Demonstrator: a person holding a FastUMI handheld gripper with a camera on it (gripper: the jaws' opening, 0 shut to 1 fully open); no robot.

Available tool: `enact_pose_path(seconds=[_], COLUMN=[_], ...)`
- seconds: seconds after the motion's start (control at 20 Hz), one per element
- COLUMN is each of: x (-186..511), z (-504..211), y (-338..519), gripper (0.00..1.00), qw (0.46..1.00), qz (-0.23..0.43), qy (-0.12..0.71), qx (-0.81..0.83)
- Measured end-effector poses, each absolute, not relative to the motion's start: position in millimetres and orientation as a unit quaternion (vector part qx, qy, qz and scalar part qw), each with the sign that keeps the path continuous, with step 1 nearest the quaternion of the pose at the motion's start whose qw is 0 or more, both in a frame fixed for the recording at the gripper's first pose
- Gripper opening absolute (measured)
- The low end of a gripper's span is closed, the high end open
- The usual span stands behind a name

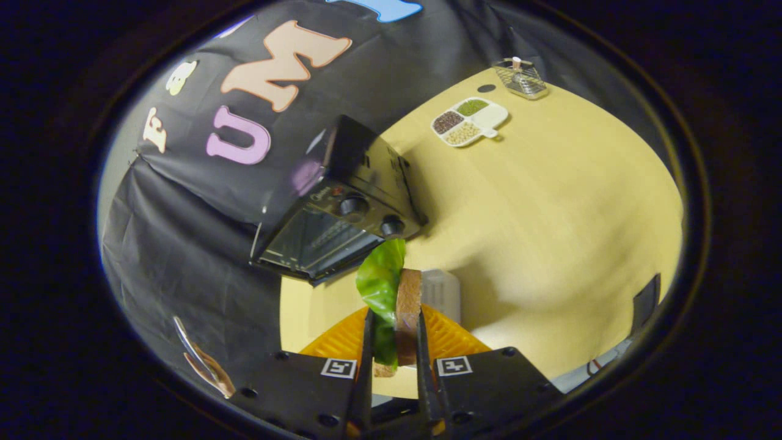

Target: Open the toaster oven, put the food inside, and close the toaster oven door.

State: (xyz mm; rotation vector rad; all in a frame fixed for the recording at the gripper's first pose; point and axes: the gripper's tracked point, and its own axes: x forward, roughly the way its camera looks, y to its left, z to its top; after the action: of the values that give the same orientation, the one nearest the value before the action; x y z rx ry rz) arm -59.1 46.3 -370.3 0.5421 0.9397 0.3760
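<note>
Pale wooden tabletop (550, 201) under soft light, wrinkled black cloth wall (177, 244) behind, shadows across the wood

My one camera rides on the gripper (394, 348) and looks forward along its fingers, pitched down and rolled over the wooden table (550, 232). The clamped sandwich (400, 305) sits very near the lens; the toaster oven (342, 208) lies beyond, the divided dish (469, 122) far off.

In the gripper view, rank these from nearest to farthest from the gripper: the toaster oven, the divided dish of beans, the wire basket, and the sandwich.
1. Sandwich, pinched between the fingers of the gripper.
2. Toaster oven, just ahead, by the wall.
3. Divided dish, far across the table.
4. Wire basket, beyond the dish, at the table's far edge.
</note>
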Motion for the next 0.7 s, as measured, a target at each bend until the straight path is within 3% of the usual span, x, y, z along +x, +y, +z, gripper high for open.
enact_pose_path(seconds=[0.15, 0.4, 0.7], x=[-56, -58, -44], z=[-361, -327, -336], y=[59, 123, 205], gripper=[0.33, 0.33, 0.33], qw=[0.855, 0.832, 0.814], qz=[0.168, 0.197, 0.21], qy=[0.419, 0.373, 0.352], qx=[0.255, 0.36, 0.411])
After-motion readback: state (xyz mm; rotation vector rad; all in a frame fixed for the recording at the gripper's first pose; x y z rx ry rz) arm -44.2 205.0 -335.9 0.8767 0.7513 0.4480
